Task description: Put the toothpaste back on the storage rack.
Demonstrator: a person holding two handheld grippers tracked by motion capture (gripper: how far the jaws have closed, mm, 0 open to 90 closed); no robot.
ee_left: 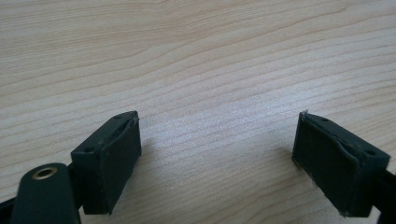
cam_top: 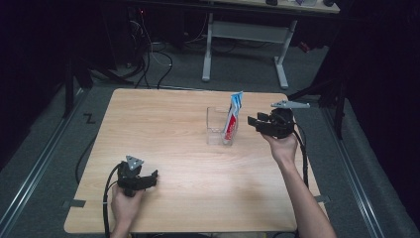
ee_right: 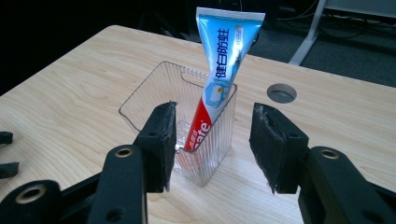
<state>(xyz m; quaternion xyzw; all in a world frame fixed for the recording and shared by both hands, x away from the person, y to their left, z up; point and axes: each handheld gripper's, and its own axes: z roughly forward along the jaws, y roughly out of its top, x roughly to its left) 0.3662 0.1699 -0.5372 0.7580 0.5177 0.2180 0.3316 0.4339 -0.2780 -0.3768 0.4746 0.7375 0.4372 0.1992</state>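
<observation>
A clear ribbed plastic container (cam_top: 216,130) (ee_right: 150,87) stands on the wooden table (cam_top: 168,134), right of centre. In it a blue, white and red toothpaste tube (cam_top: 233,116) (ee_right: 223,60) stands upright, leaning against the container's right wall. My right gripper (cam_top: 251,121) (ee_right: 214,112) hovers just right of the container. It points at the tube and stands open, with nothing between its pads. My left gripper (cam_top: 155,178) (ee_left: 219,123) rests low near the table's front left. It is open over bare wood.
A round cable hole (ee_right: 281,93) is set in the tabletop beyond the container. A white-legged desk (cam_top: 245,30) and cables on the floor lie behind the table. The left gripper's jaw tips (ee_right: 5,154) show far off at the right gripper view's left edge.
</observation>
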